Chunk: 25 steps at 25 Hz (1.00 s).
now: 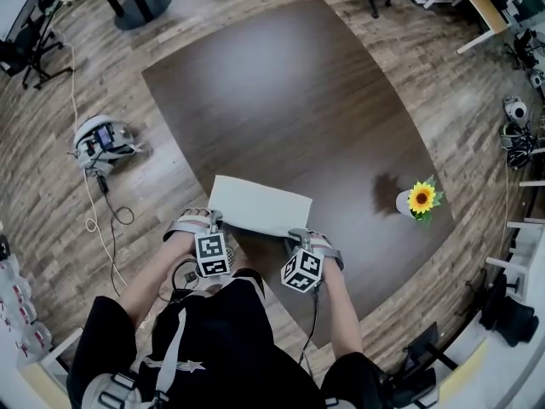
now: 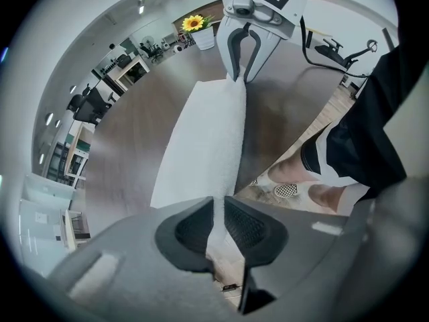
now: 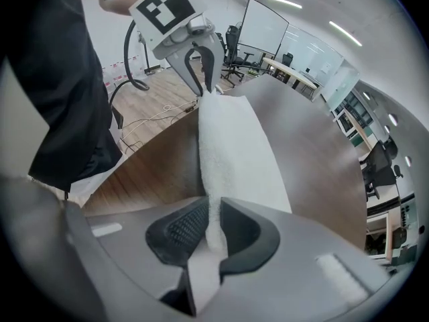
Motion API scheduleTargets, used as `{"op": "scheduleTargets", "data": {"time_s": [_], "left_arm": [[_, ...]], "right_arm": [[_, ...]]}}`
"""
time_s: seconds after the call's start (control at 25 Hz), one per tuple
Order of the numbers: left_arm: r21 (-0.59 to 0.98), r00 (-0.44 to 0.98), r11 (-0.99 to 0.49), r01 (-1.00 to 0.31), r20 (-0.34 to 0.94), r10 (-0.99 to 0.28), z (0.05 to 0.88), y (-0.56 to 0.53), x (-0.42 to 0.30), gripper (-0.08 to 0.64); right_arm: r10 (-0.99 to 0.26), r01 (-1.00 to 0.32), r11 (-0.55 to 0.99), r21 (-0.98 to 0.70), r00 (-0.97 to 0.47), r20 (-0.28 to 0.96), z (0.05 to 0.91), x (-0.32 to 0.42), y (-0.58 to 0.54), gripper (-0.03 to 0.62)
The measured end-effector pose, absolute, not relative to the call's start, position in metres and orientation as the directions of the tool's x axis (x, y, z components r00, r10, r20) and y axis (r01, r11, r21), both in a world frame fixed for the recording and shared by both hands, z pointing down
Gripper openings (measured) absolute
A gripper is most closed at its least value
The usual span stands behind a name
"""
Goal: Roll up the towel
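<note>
Head view looks steeply down; both gripper views closely share the towel (image 1: 260,205).

My head view is evenly and softly lit from above, with a pale sheen on the dark bench (image 1: 281,100) and a short, soft shadow up-left of the sunflower pot (image 1: 405,204); the floor (image 1: 162,194) bows hard toward the corners. Both gripper views are round fisheye pictures with black corners. Ceiling strip lights (image 3: 281,2) glow, the white towel (image 3: 231,146) is bright but not washed out, and the left tongs (image 2: 219,220) and right tongs (image 3: 213,223), close to the lens, look soft.
</note>
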<state>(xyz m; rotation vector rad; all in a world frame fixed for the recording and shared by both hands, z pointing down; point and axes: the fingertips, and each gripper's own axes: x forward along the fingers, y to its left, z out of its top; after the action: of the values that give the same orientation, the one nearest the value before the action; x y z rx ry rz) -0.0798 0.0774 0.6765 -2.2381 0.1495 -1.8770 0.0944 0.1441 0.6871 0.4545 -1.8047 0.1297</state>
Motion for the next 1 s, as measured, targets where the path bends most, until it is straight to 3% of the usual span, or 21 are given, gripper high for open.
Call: {"op": "scheduleTargets", "data": {"time_s": [1.0], "left_arm": [[-0.207, 0.162, -0.977, 0.052, 0.967, -0.196, 0.682, 0.031, -0.066, 0.065]], "right_arm": [[-0.181, -0.377, 0.923, 0.071, -0.264, 0.947, 0.689, 0.107, 0.098, 0.064]]}}
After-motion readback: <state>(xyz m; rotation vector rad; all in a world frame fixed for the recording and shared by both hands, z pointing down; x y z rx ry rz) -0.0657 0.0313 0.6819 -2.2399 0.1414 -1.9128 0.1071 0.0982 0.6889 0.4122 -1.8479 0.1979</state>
